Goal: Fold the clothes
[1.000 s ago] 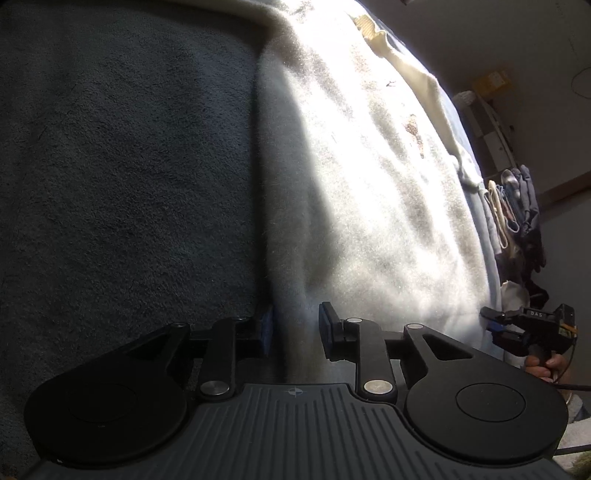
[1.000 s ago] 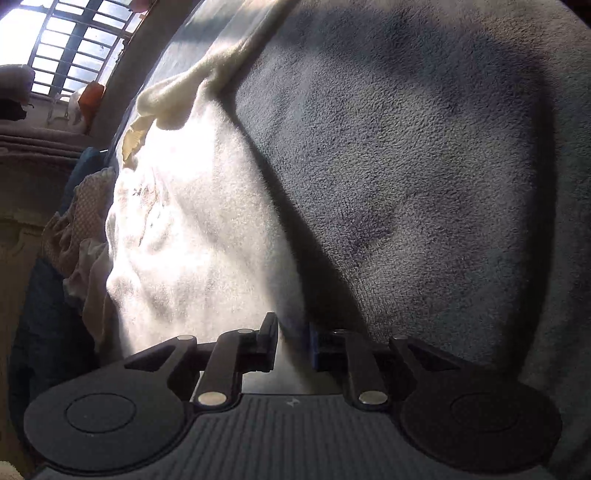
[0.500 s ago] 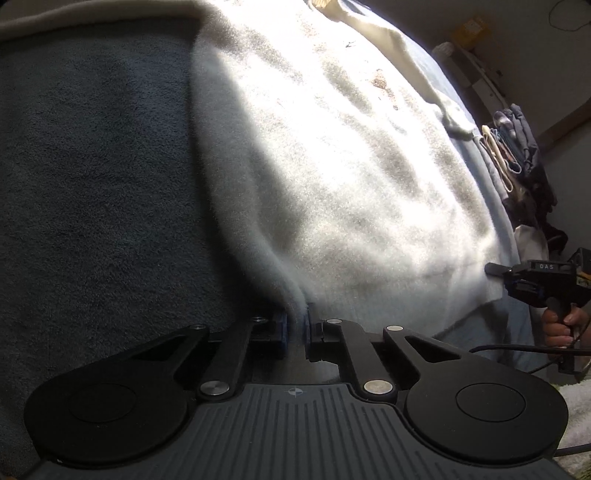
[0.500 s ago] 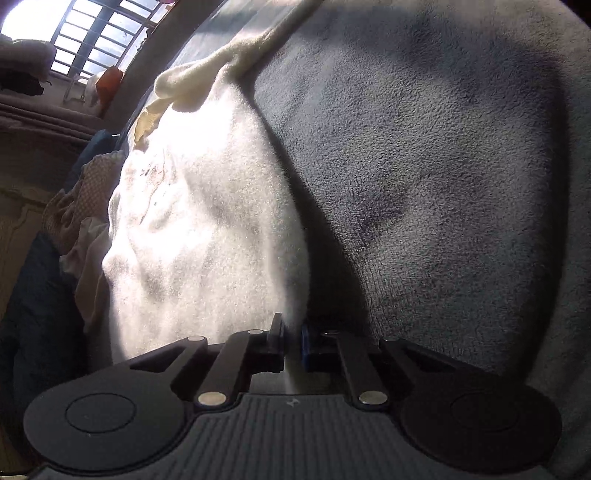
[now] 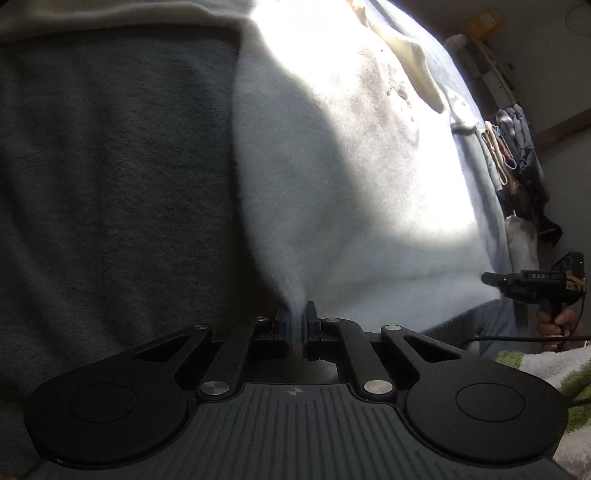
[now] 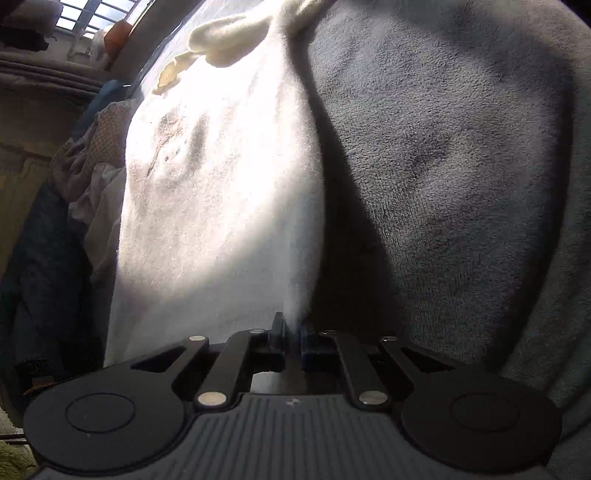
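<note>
A white fleecy garment (image 5: 351,166) lies on a grey fleece blanket (image 5: 110,177), with sun on its middle. My left gripper (image 5: 294,319) is shut on the garment's near edge, and the cloth rises in a peak from the jaws. In the right wrist view the same garment (image 6: 221,206) lies to the left of the blanket (image 6: 461,166). My right gripper (image 6: 292,326) is shut on another point of its edge. The right gripper also shows at the far right of the left wrist view (image 5: 532,284), held in a hand.
A cream cloth (image 6: 229,37) lies at the garment's far end. Piled clothes (image 5: 517,147) hang at the right of the left view, and more bundled clothes (image 6: 85,177) sit left of the garment in the right view. A window (image 6: 85,18) is far left.
Both grippers have closed from open onto the garment's edge and lifted it slightly. The cloth now pulls up into a peak at each pair of jaws.
</note>
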`<state>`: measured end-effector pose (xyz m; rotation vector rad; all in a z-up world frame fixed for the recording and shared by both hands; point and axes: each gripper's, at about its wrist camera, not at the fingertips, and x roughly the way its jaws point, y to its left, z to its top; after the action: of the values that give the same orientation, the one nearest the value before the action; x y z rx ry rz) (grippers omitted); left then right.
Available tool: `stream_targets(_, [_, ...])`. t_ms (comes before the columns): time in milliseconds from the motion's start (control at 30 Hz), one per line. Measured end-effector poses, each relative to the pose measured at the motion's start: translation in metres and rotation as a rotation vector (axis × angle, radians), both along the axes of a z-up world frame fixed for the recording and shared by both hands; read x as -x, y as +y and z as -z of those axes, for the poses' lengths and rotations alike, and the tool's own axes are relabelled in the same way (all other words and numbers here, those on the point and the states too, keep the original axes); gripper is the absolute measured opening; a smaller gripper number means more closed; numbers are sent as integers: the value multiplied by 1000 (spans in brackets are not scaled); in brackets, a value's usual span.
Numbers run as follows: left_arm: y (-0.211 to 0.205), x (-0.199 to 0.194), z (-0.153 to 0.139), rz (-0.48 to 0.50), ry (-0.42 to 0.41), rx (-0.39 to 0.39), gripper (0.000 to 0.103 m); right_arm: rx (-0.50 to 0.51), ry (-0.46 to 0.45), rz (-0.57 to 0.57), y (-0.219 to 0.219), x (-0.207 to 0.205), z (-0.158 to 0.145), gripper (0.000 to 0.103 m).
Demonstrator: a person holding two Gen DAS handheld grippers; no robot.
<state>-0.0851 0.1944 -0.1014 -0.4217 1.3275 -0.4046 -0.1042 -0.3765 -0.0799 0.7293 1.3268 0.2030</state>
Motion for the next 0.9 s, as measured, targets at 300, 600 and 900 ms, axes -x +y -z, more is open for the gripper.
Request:
stream_targets(300, [1,-1,10,82,-4,-87,16,57,80,-35,-16,-3,10,42])
stream_targets(600, [32,-20,-7,-113,-121,-73,29,-14,-64,60,-34,-17,6,46])
stream_targets(900, [11,-58,16,-245,-211,-83,30,-13,-89,72,-20,-39,20,39])
